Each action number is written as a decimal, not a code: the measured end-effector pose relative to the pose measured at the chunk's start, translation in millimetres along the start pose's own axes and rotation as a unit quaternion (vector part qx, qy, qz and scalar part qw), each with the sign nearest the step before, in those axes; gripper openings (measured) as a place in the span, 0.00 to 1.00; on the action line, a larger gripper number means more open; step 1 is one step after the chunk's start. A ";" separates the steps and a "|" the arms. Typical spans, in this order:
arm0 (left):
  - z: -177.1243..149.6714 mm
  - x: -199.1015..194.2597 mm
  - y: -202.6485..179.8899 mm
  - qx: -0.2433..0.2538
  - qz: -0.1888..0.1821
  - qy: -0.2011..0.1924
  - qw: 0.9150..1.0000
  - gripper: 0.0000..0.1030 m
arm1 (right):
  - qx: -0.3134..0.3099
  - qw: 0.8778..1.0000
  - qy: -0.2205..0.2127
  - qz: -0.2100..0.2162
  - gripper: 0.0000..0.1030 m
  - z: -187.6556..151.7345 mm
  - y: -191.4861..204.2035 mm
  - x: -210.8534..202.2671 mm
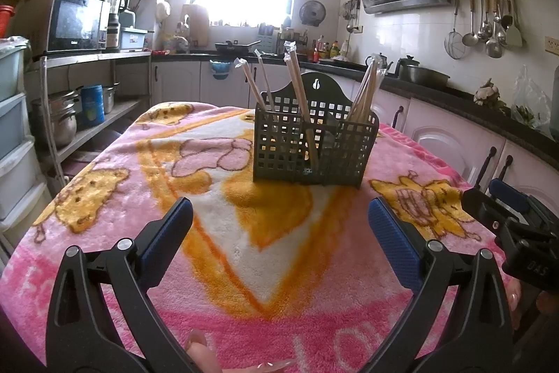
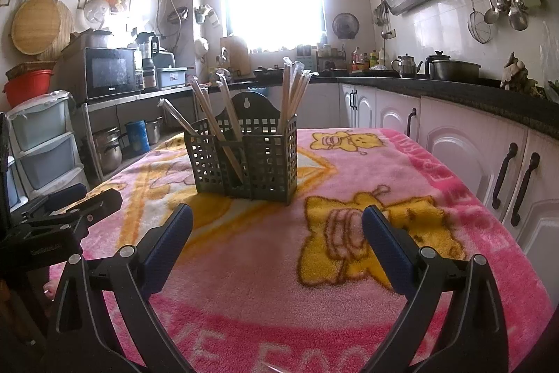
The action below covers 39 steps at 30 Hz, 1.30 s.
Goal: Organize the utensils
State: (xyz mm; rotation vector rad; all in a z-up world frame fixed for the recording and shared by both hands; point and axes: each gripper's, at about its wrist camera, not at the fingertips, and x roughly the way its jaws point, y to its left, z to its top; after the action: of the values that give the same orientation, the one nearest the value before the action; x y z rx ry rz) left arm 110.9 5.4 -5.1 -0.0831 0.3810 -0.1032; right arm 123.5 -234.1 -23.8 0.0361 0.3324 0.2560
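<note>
A dark perforated utensil caddy (image 1: 314, 149) (image 2: 244, 163) stands upright on a pink cartoon blanket (image 1: 244, 250) (image 2: 279, 285) covering the table. Several wrapped pairs of chopsticks (image 1: 297, 83) (image 2: 291, 93) lean out of its compartments. My left gripper (image 1: 279, 215) hovers open over the blanket, short of the caddy, nothing between its blue pads. My right gripper (image 2: 276, 219) is open too, empty, also short of the caddy. In the left wrist view the right gripper (image 1: 503, 198) shows at the right edge. The left gripper (image 2: 77, 201) shows at the left edge of the right wrist view.
A counter (image 2: 454, 86) with white cabinets (image 2: 471, 156) runs along the right, carrying a pot and a kettle (image 2: 405, 65). A metal shelf (image 1: 87, 58) with a microwave (image 1: 75, 21) and plastic drawers (image 2: 45, 142) stand on the left. Fingertips (image 1: 202, 348) show at the bottom.
</note>
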 end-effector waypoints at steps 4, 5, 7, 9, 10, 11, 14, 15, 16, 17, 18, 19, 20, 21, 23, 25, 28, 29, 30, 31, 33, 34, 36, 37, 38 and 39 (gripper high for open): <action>-0.3 0.4 -0.4 0.000 0.000 0.001 1.000 0.89 | -0.001 1.000 0.001 0.001 0.92 0.1 1.0 -0.7; -0.3 0.4 -0.4 0.000 0.000 0.001 1.000 0.89 | -0.002 1.000 0.001 0.001 0.92 0.0 1.7 -1.3; 0.0 0.6 -0.1 0.000 0.000 0.001 1.000 0.89 | -0.001 1.000 0.001 0.001 0.92 0.1 1.2 -0.6; -0.3 0.4 -0.4 0.000 0.000 0.001 1.000 0.89 | -0.001 1.000 0.001 0.001 0.92 0.0 1.6 -1.1; -0.1 0.2 -0.1 0.000 -0.001 0.001 1.000 0.89 | -0.001 1.000 0.001 0.001 0.92 0.0 1.6 -1.0; -0.4 0.4 -0.6 0.000 0.001 0.001 1.000 0.89 | -0.001 1.000 0.002 0.002 0.92 0.0 1.7 -0.9; -0.2 0.2 -0.4 0.001 0.000 0.000 1.000 0.89 | 0.000 1.000 0.001 0.001 0.92 0.1 1.6 -0.6; 0.2 -0.2 -0.7 0.000 0.000 0.000 1.000 0.89 | 0.000 1.000 0.001 0.001 0.92 0.0 1.6 -0.6; 0.2 -0.2 -0.8 0.001 0.000 0.000 1.000 0.89 | 0.000 1.000 0.001 0.001 0.92 0.1 1.7 -0.5; 0.1 -0.2 -0.9 0.001 0.000 0.000 1.000 0.89 | 0.000 1.000 0.002 0.001 0.92 0.1 2.1 -0.9; 0.4 -0.4 -0.4 0.000 0.000 0.000 1.000 0.89 | 0.000 1.000 0.001 0.001 0.92 0.0 1.9 -0.7; 0.2 -0.3 -0.8 0.001 -0.001 0.000 1.000 0.89 | -0.001 1.000 0.001 0.001 0.92 -0.1 2.1 -1.2; 0.0 -0.2 -1.0 0.001 0.000 0.000 1.000 0.89 | -0.001 1.000 0.001 0.001 0.92 0.1 1.8 -0.6; 0.2 -0.4 -0.5 0.001 0.000 0.000 1.000 0.89 | -0.001 1.000 0.001 0.001 0.92 0.1 1.8 -0.7; 0.9 -1.3 -0.9 0.001 0.000 -0.001 1.000 0.89 | 0.000 1.000 0.001 0.001 0.92 0.1 1.8 -0.6; 1.3 -1.4 -0.5 0.001 0.000 -0.002 1.000 0.89 | 0.000 1.000 0.001 0.001 0.92 0.0 2.0 -1.0; 1.4 -1.2 -0.1 0.001 0.000 -0.002 1.000 0.89 | 0.000 1.000 0.001 0.000 0.92 0.1 1.9 -0.7; 1.1 -1.2 -0.4 0.001 0.000 -0.001 1.000 0.89 | 0.000 1.000 0.000 0.001 0.92 0.1 1.8 -0.6; 1.2 -1.2 -0.4 0.001 0.000 -0.002 1.000 0.89 | -0.001 1.000 0.001 0.001 0.92 0.1 2.0 -0.8; 1.2 -1.1 -0.4 0.002 -0.001 -0.002 1.000 0.89 | 0.000 1.000 0.001 0.000 0.92 0.1 1.8 -0.5; 0.9 -1.3 -0.7 0.001 0.000 -0.001 1.000 0.89 | -0.001 1.000 0.002 0.001 0.92 0.1 1.8 -0.5; 0.9 -1.2 -0.5 0.002 -0.001 -0.002 1.000 0.89 | -0.001 1.000 0.002 0.000 0.92 0.1 2.0 -0.6; 0.8 -1.3 -0.7 0.001 0.000 -0.002 1.000 0.89 | -0.001 1.000 0.000 0.001 0.92 0.1 2.0 -1.0; 1.0 -1.2 -0.4 0.001 0.000 -0.002 1.000 0.89 | -0.001 1.000 0.001 0.001 0.92 0.2 1.9 -0.5; 0.7 -1.2 -0.7 0.001 0.000 -0.001 1.000 0.89 | -0.001 1.000 0.001 0.001 0.92 0.1 2.3 -1.1; 1.3 -1.4 -0.1 0.001 0.000 -0.002 1.000 0.89 | -0.001 1.000 0.001 0.001 0.92 0.1 2.0 -0.8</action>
State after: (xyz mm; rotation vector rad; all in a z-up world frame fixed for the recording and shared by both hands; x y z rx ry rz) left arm 110.1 5.6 -3.4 -0.0819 0.3774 -0.1031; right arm 122.3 -232.3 -23.3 0.0352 0.3340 0.2591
